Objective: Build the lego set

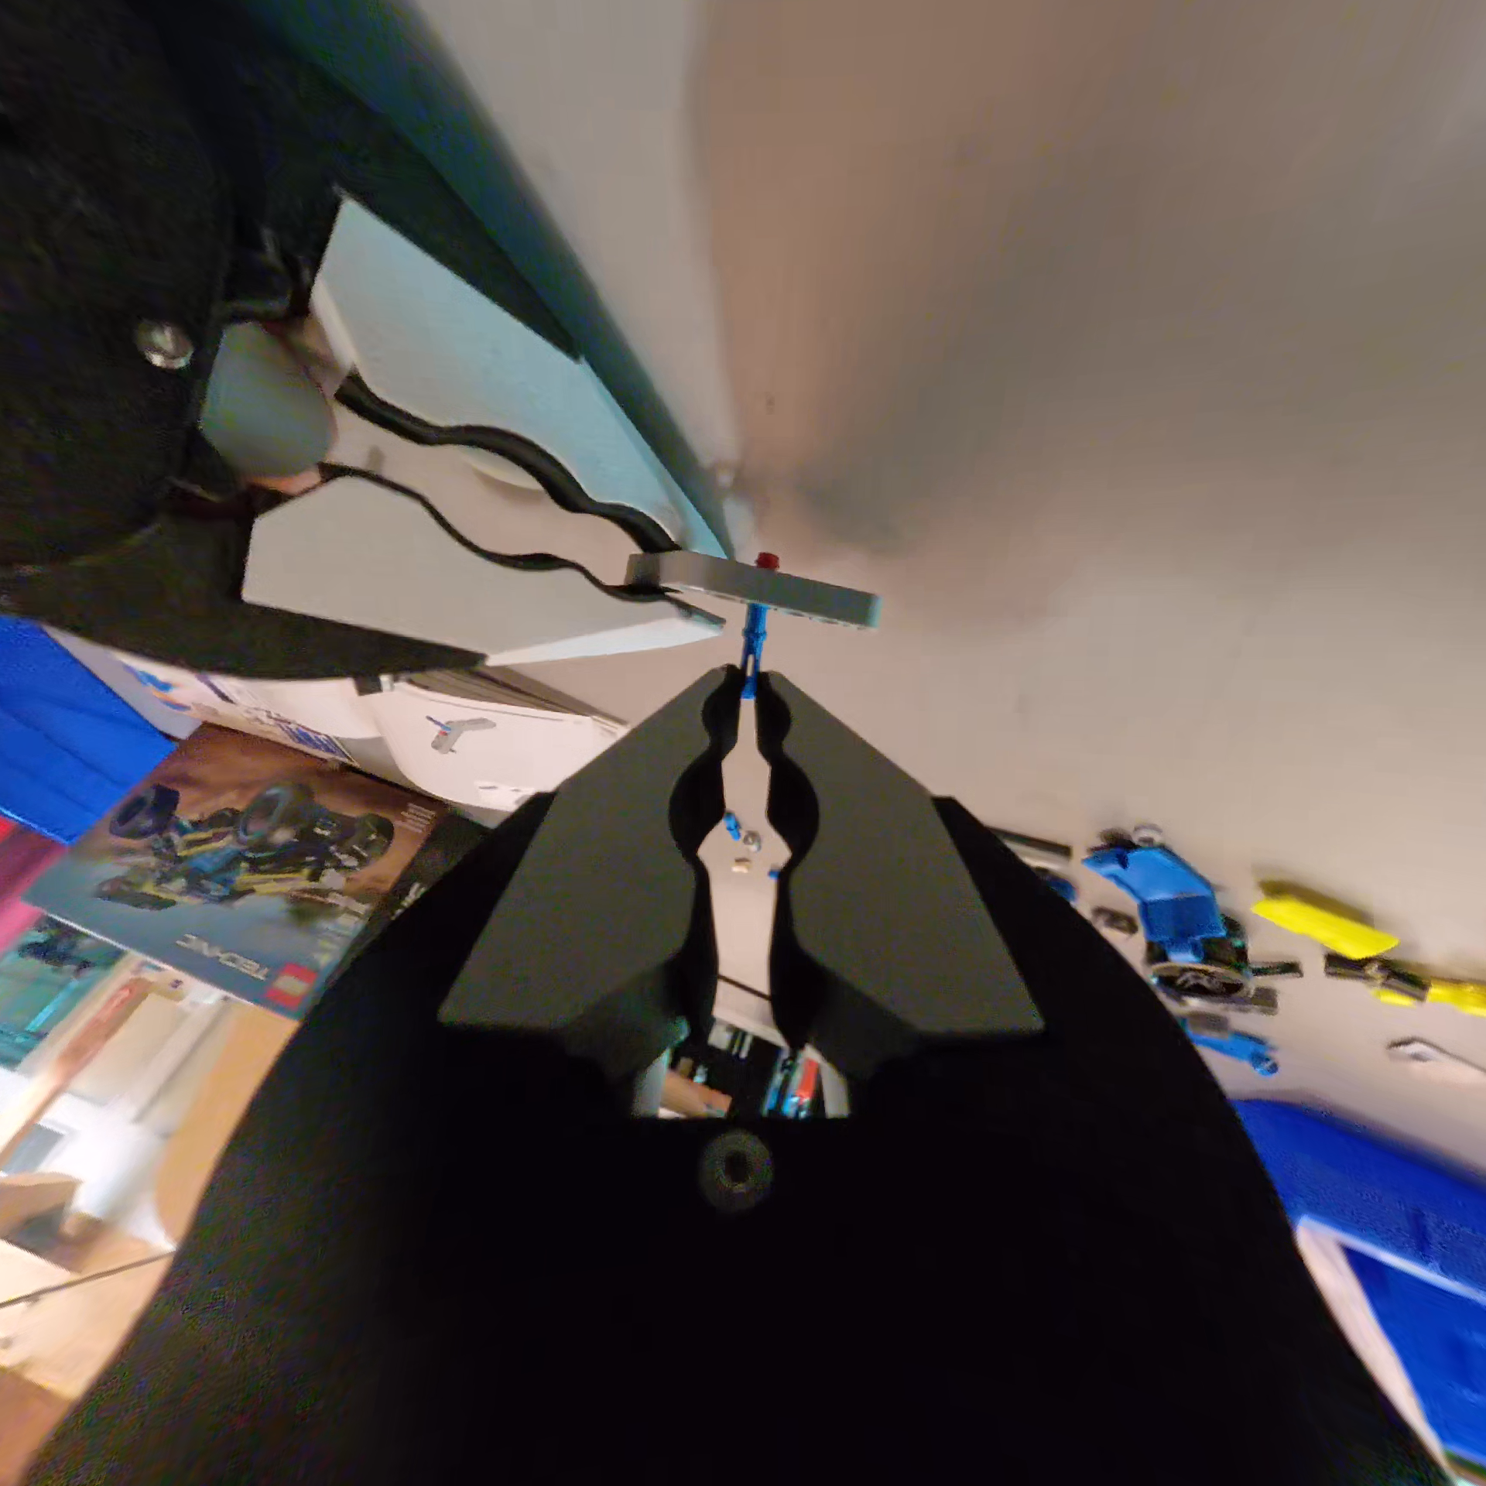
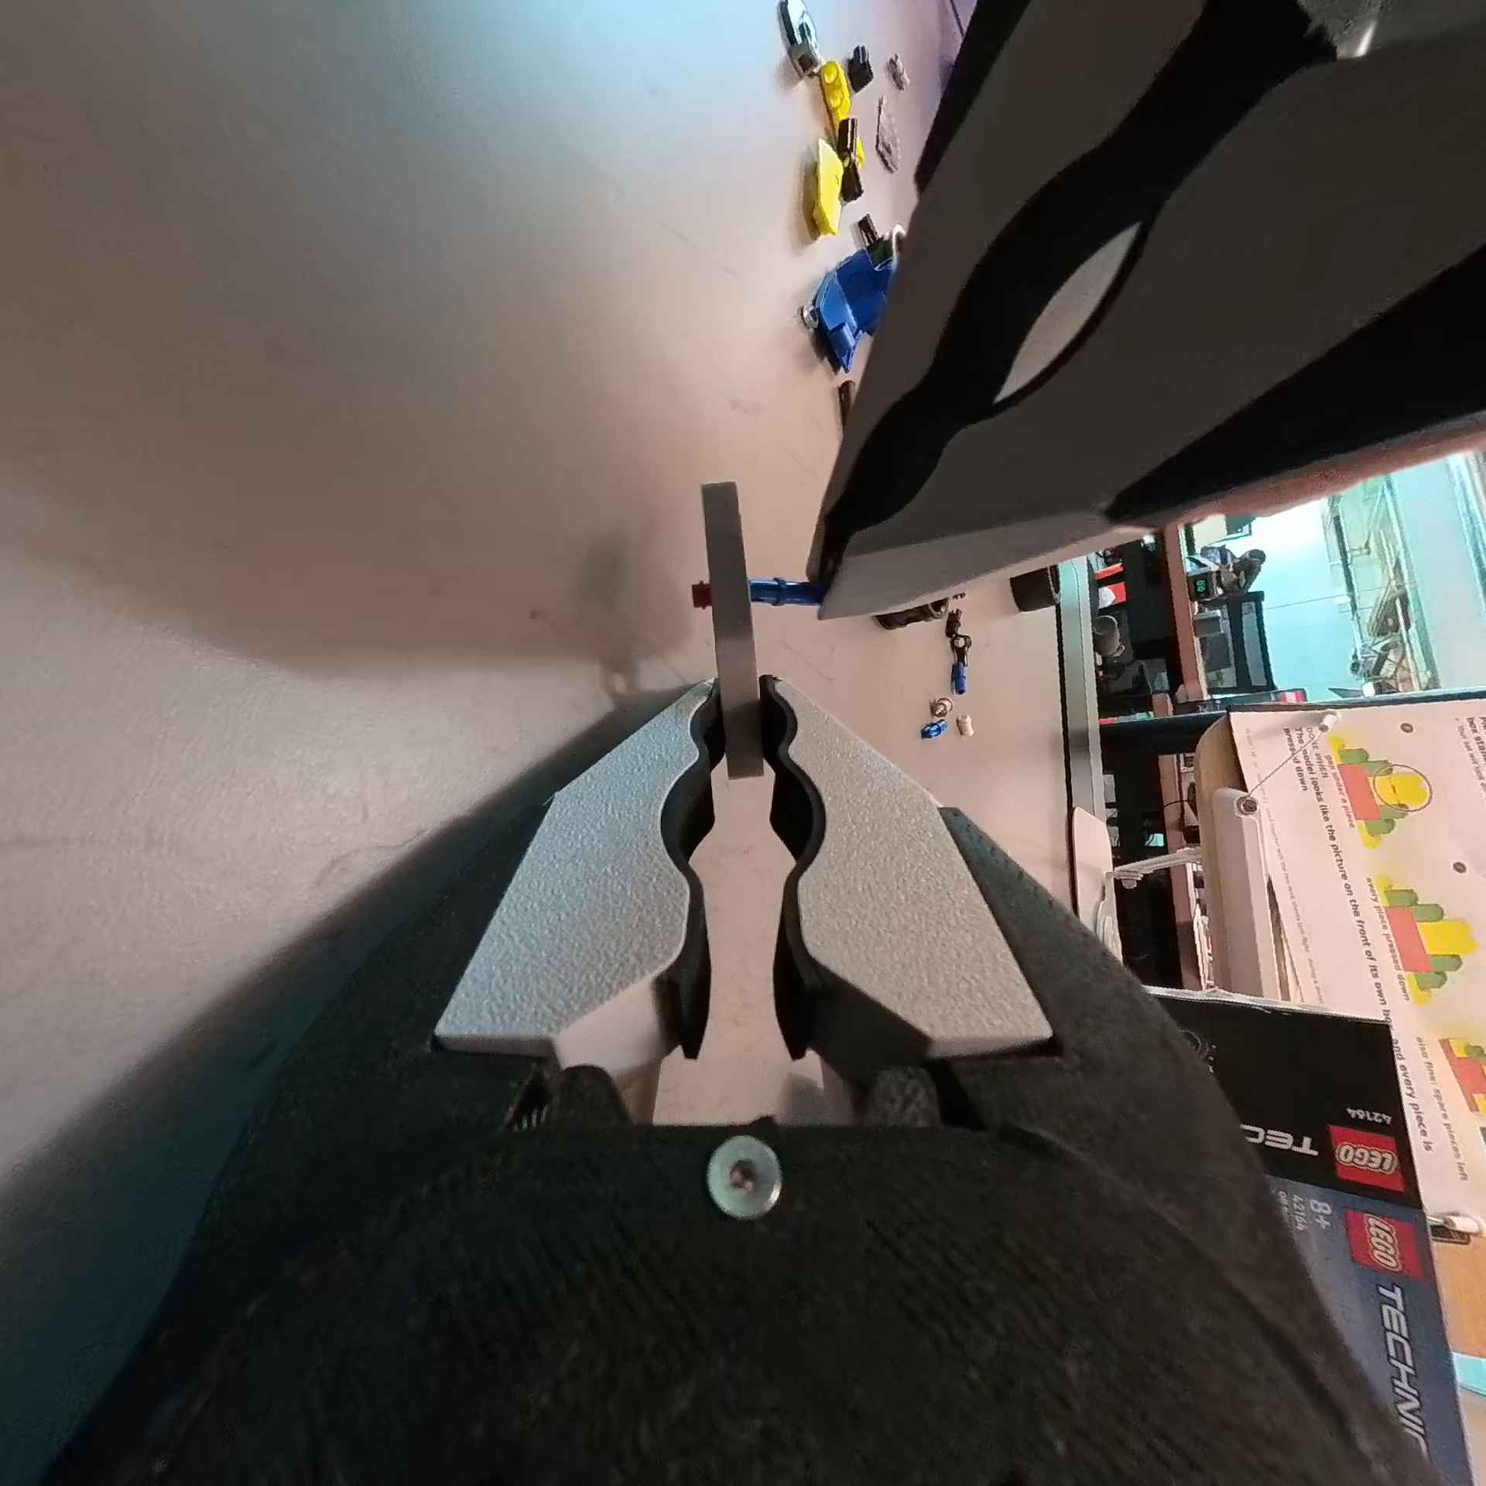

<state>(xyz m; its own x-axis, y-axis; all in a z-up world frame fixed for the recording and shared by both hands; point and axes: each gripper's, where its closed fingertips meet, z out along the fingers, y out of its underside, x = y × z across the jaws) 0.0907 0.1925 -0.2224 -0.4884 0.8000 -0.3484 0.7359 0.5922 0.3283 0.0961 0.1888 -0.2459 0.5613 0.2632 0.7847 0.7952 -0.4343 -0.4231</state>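
Only right gripper (image 2: 736, 691) view shows instruction sheet (image 2: 1367, 884).

Your pale tabletop (image 2: 322, 402) carries scattered toy-brick parts: a blue assembly (image 2: 848, 309), yellow pieces (image 2: 828, 181), small blue pins (image 2: 958, 675), plus a boxed set (image 1: 233, 860).

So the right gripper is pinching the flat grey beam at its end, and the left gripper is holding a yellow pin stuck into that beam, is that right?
Not quite: the pin is blue, not yellow, as the left wrist view shows. The rest stands: the left gripper holds that thin plastic pin stuck into the flat grey beam, and the right gripper pinches the beam at its end.
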